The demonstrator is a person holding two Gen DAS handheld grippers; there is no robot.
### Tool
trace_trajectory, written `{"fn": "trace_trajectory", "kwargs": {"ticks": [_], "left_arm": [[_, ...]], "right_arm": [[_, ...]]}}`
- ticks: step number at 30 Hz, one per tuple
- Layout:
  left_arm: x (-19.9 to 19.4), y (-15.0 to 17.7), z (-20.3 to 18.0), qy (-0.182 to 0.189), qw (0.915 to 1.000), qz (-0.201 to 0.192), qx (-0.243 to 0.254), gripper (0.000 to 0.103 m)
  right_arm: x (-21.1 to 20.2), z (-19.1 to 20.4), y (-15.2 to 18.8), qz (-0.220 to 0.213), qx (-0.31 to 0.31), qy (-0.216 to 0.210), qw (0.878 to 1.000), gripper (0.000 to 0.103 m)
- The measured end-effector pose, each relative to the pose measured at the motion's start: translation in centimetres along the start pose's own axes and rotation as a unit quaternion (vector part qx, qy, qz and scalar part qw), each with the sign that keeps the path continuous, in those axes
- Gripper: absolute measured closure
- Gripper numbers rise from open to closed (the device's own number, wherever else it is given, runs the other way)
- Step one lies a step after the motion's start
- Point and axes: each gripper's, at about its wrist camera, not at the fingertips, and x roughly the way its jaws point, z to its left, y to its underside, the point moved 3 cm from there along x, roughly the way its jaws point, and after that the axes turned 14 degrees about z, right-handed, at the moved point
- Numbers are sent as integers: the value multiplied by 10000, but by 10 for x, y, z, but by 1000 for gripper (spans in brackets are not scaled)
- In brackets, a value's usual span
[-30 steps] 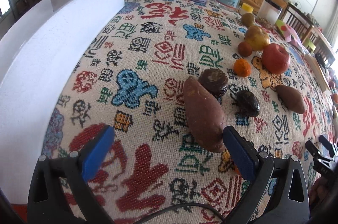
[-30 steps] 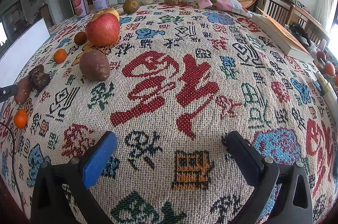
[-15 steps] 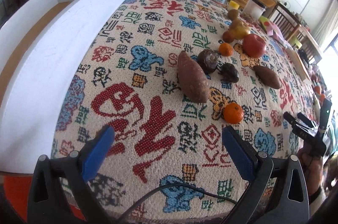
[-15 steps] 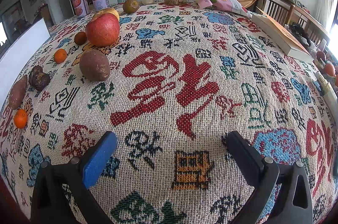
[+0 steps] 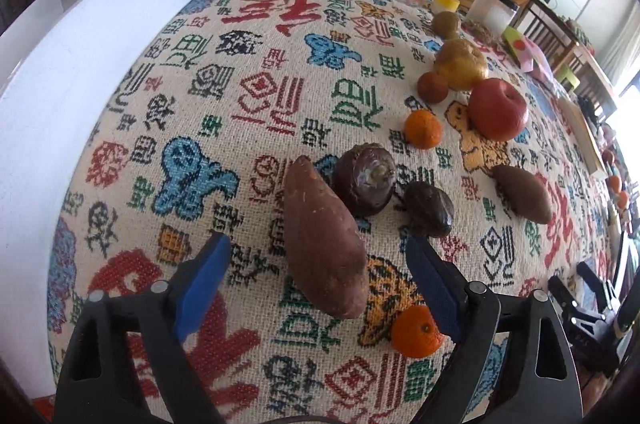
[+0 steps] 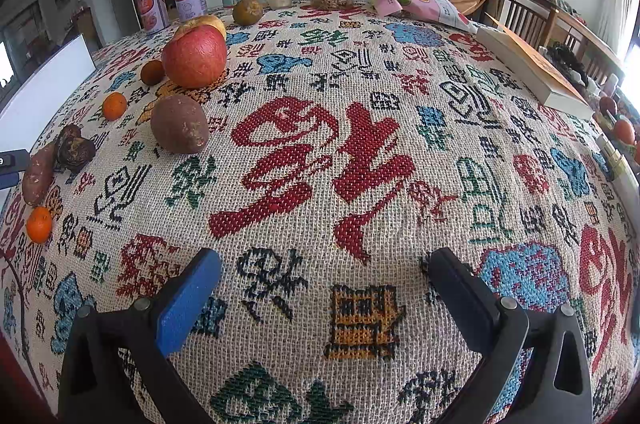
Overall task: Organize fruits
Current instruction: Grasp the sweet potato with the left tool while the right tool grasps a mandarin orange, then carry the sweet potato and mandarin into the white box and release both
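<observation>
The left gripper [image 5: 316, 266] has just been closing its jaws, yet they stand apart, the blue pads touching nothing; the long sweet potato [image 5: 322, 240] lies between them, its near end in the gap, its long axis running away from the jaws and slightly leftward toward the far edge of the tablecloth [image 5: 248, 72]; a squeeze across its width looks feasible. Just beside the right-hand pad sits a small tangerine [image 5: 416, 332], close enough to be nudged. Beyond the potato's far end lie two dark fruits [image 5: 364, 180], touching it or nearly so. The right gripper [image 6: 320, 284] hangs open over bare cloth, well apart from the produce; the left hand is clearly nearer.
</observation>
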Motion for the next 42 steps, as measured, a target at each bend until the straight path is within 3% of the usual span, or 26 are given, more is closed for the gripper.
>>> {"fn": "trace_trajectory", "kwargs": {"ticks": [3,4,10,14,17,19,21,26,29,32,33,34,36,38,42], "left_arm": [[7,1,9,483,9987,134,-99,58],[6,3,13,637,9978,106,-156,60],[-20,36,29,782,9967,-151,-159,61],[-47,65,40,608,9973,-412,-96,61],[-46,77,48,258,9987,-440,-3,61],[-36,80,56,80,9993,-378,-24,61],[-27,81,61,54,9995,-312,-91,60],[-28,84,60,-4,9989,-461,-12,58],[-31,86,61,-18,9987,-517,-15,52],[-30,85,62,-1,9988,-497,-6,58],[-29,85,62,67,9988,-493,0,61],[-30,85,62,60,9986,-522,-4,61],[-32,87,62,122,9985,-541,-44,61],[-42,93,64,421,9973,-573,-184,61],[-102,105,76,1109,9882,-955,-461,61]], "right_arm": [[0,0,0,-1,-2,6,10000,0],[0,0,0,0,-2,8,10000,0],[0,0,0,-1,-3,2,10000,0],[-10,9,4,-233,-182,-281,9992,1],[-27,48,12,-292,-608,-1137,9912,8],[-36,92,17,-173,-1152,-1735,9779,13],[-43,137,20,-132,-1765,-2010,9635,17],[-39,210,11,-132,-2502,-1951,9482,26],[-24,230,4,75,-2651,-1840,9465,35],[-10,236,2,259,-2718,-1791,9452,50],[-7,238,1,292,-2721,-1762,9456,67],[-7,236,0,226,-2688,-1684,9481,72],[-6,230,-3,364,-2514,-1948,9474,73],[-9,218,-5,462,-2347,-2138,9471,73],[-26,215,-10,626,-2191,-2512,9407,73]]}}
